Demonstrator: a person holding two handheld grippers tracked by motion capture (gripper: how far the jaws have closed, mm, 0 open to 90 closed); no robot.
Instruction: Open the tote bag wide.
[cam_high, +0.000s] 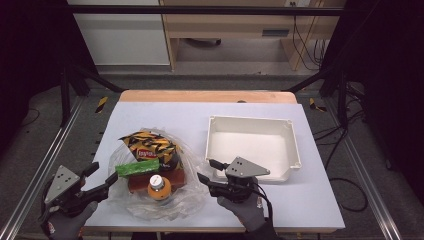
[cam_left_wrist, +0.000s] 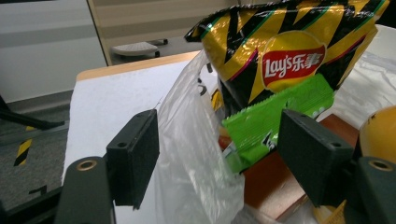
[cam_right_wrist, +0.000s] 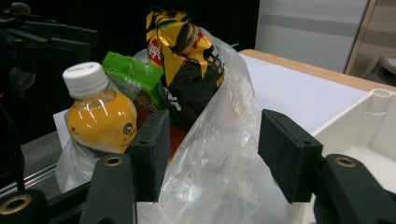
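I see the clear plastic bag (cam_high: 150, 200) lying at seven o'clock on the worktop (cam_high: 165, 117), holding a chip bag (cam_high: 148, 146), a green packet (cam_high: 136, 167), a brown box (cam_high: 176, 178) and an orange bottle (cam_high: 160, 187); my left gripper (cam_high: 106, 176) sits at its nine o'clock, fingers wide around bag film, not pressing; my right gripper (cam_high: 206, 170) at three o'clock, fingers likewise apart; the white tray (cam_high: 295, 145) lies beyond.

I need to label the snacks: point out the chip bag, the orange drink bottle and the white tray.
chip bag (cam_left_wrist: 289, 60), left gripper view, on its red logo.
orange drink bottle (cam_right_wrist: 100, 116), right gripper view, on its orange body.
white tray (cam_high: 250, 121), high view, on its far rim.
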